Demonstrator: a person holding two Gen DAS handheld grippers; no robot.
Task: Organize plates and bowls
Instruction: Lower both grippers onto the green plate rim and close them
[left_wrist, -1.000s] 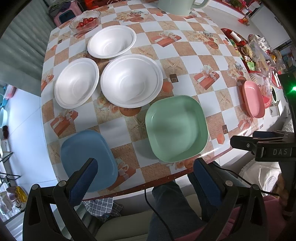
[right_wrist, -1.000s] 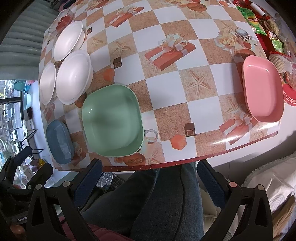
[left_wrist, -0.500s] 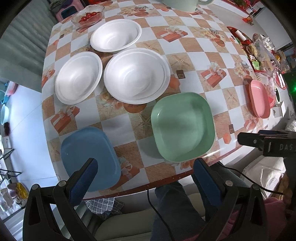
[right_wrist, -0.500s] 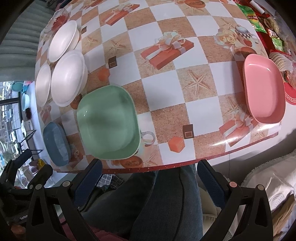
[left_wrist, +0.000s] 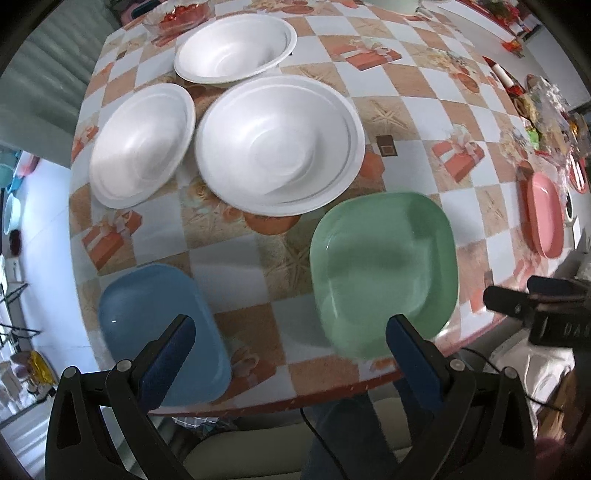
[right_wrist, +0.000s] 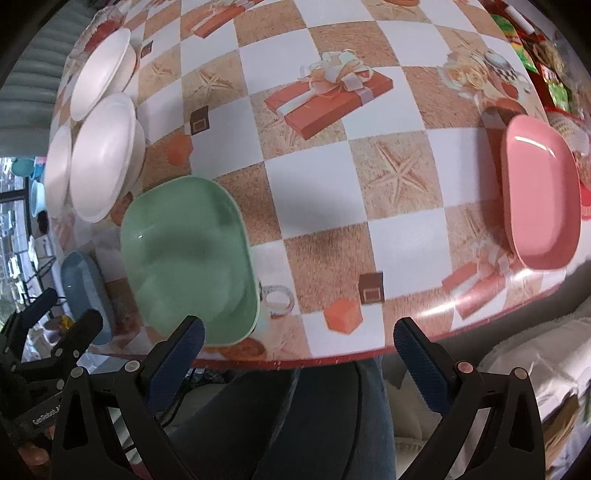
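While both grippers hang over the near edge of the table with nothing between their fingers, the views have drawn closer over the last second: the dishes fill more of each frame than before, so both tools have come in toward the tabletop. The left gripper is spread wide and empty, its blue pads over the table rim, with the blue plate at 9 o'clock of its gap and the green plate at 1 o'clock. The right gripper is likewise released and holds nothing; the green plate lies at its 10 o'clock, the pink plate well apart at 2 o'clock.

Nothing on the table has shifted. Three white foam bowls sit at 12 o'clock from the left gripper, the large one just beside the green plate, two smaller ones behind and to the side.

Judging by the approach, sorting has not begun; a first pick looks imminent, probably the green plate, which lies between both tools.
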